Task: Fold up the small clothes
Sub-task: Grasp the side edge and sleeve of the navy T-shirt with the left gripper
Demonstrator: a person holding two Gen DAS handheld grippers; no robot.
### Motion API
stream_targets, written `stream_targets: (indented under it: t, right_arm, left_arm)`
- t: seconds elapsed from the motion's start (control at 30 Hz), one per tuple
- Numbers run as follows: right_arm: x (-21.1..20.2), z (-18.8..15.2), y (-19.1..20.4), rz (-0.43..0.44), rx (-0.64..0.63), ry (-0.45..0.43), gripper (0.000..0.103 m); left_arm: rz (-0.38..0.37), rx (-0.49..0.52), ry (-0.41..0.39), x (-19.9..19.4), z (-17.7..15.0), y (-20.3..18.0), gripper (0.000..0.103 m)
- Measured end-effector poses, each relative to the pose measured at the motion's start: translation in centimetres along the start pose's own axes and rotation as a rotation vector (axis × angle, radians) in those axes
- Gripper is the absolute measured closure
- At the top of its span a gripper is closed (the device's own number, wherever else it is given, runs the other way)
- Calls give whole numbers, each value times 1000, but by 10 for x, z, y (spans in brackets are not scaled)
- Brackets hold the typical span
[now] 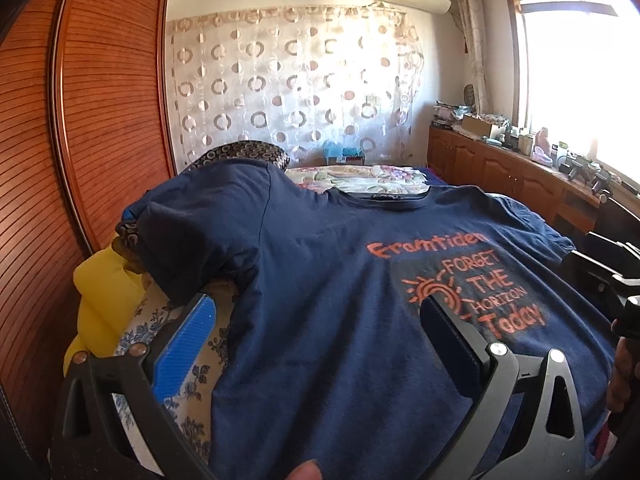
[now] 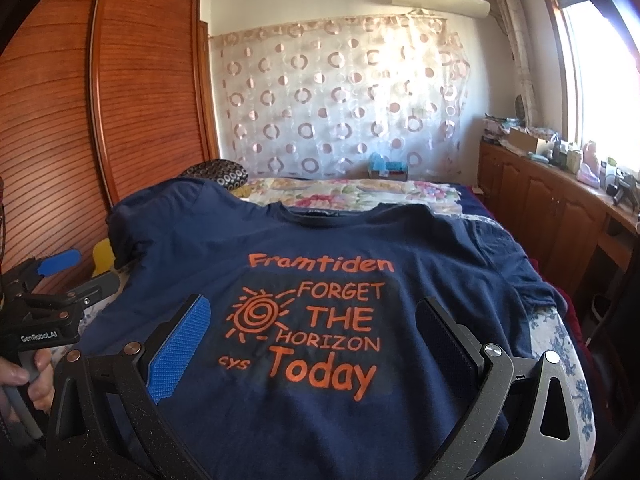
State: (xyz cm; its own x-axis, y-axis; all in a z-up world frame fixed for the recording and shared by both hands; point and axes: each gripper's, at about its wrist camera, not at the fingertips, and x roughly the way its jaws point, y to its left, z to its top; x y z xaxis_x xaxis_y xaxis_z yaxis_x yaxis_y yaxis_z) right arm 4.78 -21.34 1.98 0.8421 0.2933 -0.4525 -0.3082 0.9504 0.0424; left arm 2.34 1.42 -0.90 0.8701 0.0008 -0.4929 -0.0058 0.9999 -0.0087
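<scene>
A navy T-shirt with orange print "Framtiden FORGET THE HORIZON Today" lies spread face up on the bed; it also shows in the right wrist view. Its left sleeve drapes over a raised pillow. My left gripper is open and empty above the shirt's left half. My right gripper is open and empty above the print. The left gripper also appears at the left edge of the right wrist view, and the right gripper at the right edge of the left wrist view.
The bed has a floral blue-and-white sheet and a flowered quilt at the far end. A yellow cushion and a patterned pillow lie at the left. A wooden wardrobe stands left, a cluttered wooden cabinet right.
</scene>
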Motion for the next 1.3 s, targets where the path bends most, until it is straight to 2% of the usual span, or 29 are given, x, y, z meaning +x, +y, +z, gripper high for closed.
stream_targets:
  t: [0.13,0.23,0.4,0.77,0.93,1.07,1.17,1.23,1.27,1.3]
  right_arm:
    - [18,8,3,15,-38,12,0]
    - [29,16,5,85,-55,28,0]
    - [50,28,15,150,-108,63,0]
    - [111,42,21,266,-132,206,2]
    - [136,43,30,312,-159,265,5]
    - [155,40,38,341,-186,308,6]
    - [171,38,45,350,-216,343,9]
    - [179,36,46,358,-221,361,13]
    - [183,35,46,363,-219,371,14]
    - [185,34,46,368,-216,379,16]
  left_arm:
    - [4,24,10,17,4,9,0]
    - [-3,53,26,26,8,18,0]
    - [46,82,74,38,15,35,0]
    - [36,26,111,48,48,95,0]
    - [71,15,119,62,66,124,1]
    - [67,-13,131,74,76,150,10]
    - [63,-40,145,85,84,171,26]
    - [61,-66,159,93,87,185,39]
    - [58,-77,165,97,88,190,49]
    - [57,-88,172,100,89,195,52]
